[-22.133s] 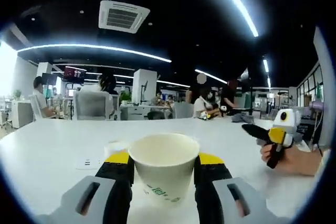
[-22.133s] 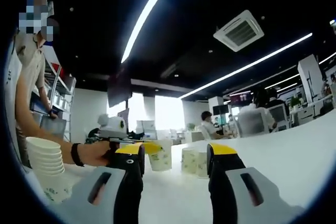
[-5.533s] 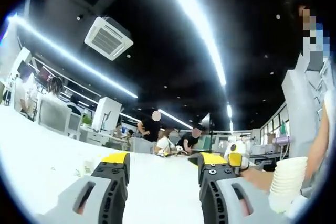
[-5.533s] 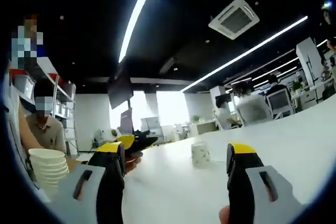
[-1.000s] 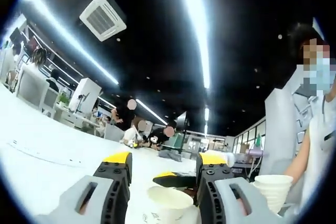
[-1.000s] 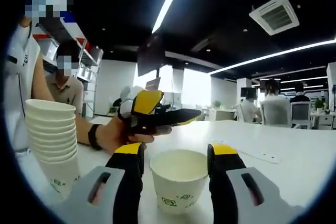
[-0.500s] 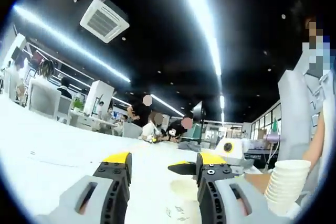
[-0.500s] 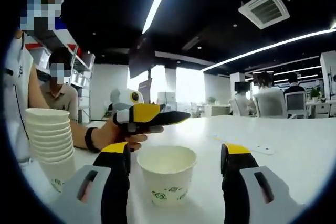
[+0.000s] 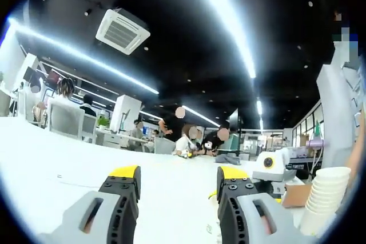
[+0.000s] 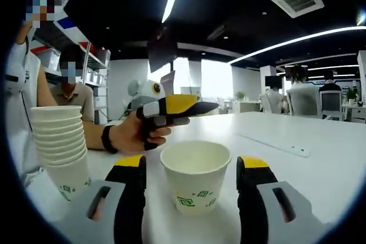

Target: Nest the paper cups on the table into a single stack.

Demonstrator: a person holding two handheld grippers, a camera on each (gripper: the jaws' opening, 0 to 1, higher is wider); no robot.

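right tongs (image 10: 191, 170) straddle the last loose cup (image 10: 195, 175), not yet pinched

the cup stands upright on the white surface (image 10: 320, 164) between the right jaws, which sit spread with a gap either side; half a second ago the gap looked wider, so the grab seems to be closing in. the stack (image 10: 60, 147) waits just to the side. left tongs (image 9: 178, 184) are spread and empty, and the cup seen between them a second back has left that view as they lifted away. next: pinch, lift, drop onto the stack.
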